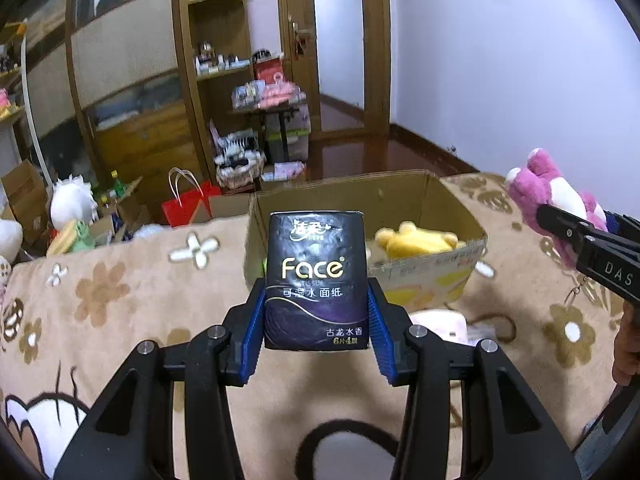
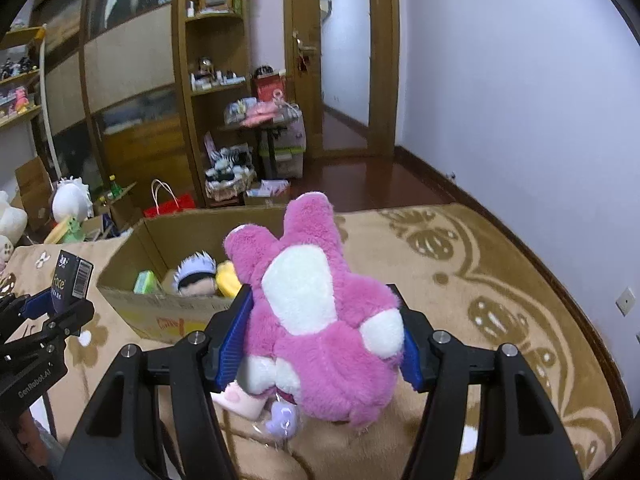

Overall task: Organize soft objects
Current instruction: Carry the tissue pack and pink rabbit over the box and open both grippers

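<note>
My left gripper (image 1: 316, 300) is shut on a dark tissue pack (image 1: 316, 280) printed "Face", held upright above the bed in front of the open cardboard box (image 1: 428, 188). A yellow plush (image 1: 412, 240) lies inside the box. My right gripper (image 2: 324, 312) is shut on a pink and white plush bear (image 2: 316, 304), lifted over the bed to the right of the box (image 2: 160, 312). In the right wrist view the box holds a doll with a white headband (image 2: 196, 276), a yellow plush (image 2: 228, 280) and a green pack (image 2: 146, 282). The left gripper (image 2: 60, 300) with the tissue pack (image 2: 72, 278) shows at the far left.
A beige flowered blanket (image 1: 120, 300) covers the bed. A small lilac trinket (image 2: 284, 420) and a pale pink item (image 2: 240, 400) lie under the pink bear. Beyond the bed stand a red bag (image 1: 188, 208), plush toys (image 1: 72, 204), shelves (image 1: 216, 60) and a door (image 1: 340, 40).
</note>
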Action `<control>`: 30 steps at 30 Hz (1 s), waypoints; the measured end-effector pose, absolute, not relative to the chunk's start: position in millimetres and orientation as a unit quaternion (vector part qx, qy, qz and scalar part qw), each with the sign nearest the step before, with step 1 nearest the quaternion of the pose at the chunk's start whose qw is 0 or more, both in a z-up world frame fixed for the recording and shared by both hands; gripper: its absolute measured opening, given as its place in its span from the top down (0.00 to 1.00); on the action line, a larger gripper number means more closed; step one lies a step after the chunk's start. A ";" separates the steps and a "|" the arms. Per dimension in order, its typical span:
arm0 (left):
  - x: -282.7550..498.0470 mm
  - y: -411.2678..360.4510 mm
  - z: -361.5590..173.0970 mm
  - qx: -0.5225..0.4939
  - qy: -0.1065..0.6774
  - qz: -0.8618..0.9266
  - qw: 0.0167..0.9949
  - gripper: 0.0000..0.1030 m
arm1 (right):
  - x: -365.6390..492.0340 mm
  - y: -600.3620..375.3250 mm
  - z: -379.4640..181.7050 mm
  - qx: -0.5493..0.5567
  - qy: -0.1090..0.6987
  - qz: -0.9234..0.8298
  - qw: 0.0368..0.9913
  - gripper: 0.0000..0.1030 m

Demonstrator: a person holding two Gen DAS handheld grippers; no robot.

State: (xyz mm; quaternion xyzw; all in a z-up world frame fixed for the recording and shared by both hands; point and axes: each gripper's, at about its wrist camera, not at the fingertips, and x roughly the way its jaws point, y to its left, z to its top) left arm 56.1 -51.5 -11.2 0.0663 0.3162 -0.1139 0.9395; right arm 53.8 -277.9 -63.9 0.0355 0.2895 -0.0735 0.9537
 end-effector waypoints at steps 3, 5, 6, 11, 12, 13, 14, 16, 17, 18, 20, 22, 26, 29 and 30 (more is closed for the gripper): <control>60.9 -49.5 -0.8 0.062 0.302 -0.117 0.944 0.56 | 57.3 -272.8 -56.1 0.028 0.276 -0.068 0.958 0.36; 65.2 -48.4 6.3 0.055 0.295 -0.118 0.947 0.56 | 60.6 -269.5 -52.0 0.023 0.270 -0.063 0.961 0.35; 68.4 -48.1 7.5 0.053 0.294 -0.117 0.947 0.56 | 62.7 -267.4 -50.4 0.019 0.267 -0.061 0.962 0.35; 79.7 -48.6 8.1 0.052 0.290 -0.113 0.949 0.56 | 75.0 -256.3 -47.8 0.004 0.253 -0.058 0.966 0.35; 81.8 -49.0 7.3 0.053 0.290 -0.114 0.949 0.56 | 78.6 -254.4 -48.0 0.002 0.253 -0.057 0.966 0.35; 84.8 -49.7 7.1 0.055 0.289 -0.113 0.949 0.56 | 81.5 -252.7 -48.1 0.001 0.253 -0.057 0.966 0.35; 86.8 -50.2 7.1 0.058 0.287 -0.113 0.949 0.56 | 84.6 -251.4 -48.4 0.000 0.252 -0.056 0.966 0.35; 92.3 -51.2 8.1 0.060 0.283 -0.112 0.951 0.56 | 90.6 -249.5 -48.4 -0.002 0.253 -0.056 0.966 0.35; 94.7 -51.6 7.5 0.058 0.283 -0.113 0.951 0.56 | 94.1 -248.8 -48.4 -0.002 0.254 -0.055 0.966 0.35; 98.3 -51.2 7.7 0.054 0.283 -0.115 0.951 0.56 | 96.9 -248.2 -48.3 -0.003 0.254 -0.054 0.966 0.35; 104.4 -50.6 7.1 0.045 0.283 -0.121 0.950 0.56 | 103.2 -247.2 -46.4 -0.005 0.252 -0.051 0.966 0.35; 109.3 -51.5 5.9 0.046 0.286 -0.125 0.949 0.56 | 109.8 -246.9 -44.5 -0.009 0.249 -0.048 0.967 0.35; 119.0 -54.7 1.1 0.056 0.288 -0.121 0.948 0.56 | 121.6 -247.6 -42.2 -0.014 0.247 -0.041 0.968 0.35; 123.0 -56.7 -1.1 0.057 0.290 -0.119 0.948 0.56 | 133.2 -246.4 -43.8 -0.017 0.249 -0.033 0.968 0.35; 125.0 -57.1 -3.1 0.057 0.293 -0.118 0.947 0.56 | 136.0 -245.7 -44.9 -0.018 0.250 -0.031 0.968 0.35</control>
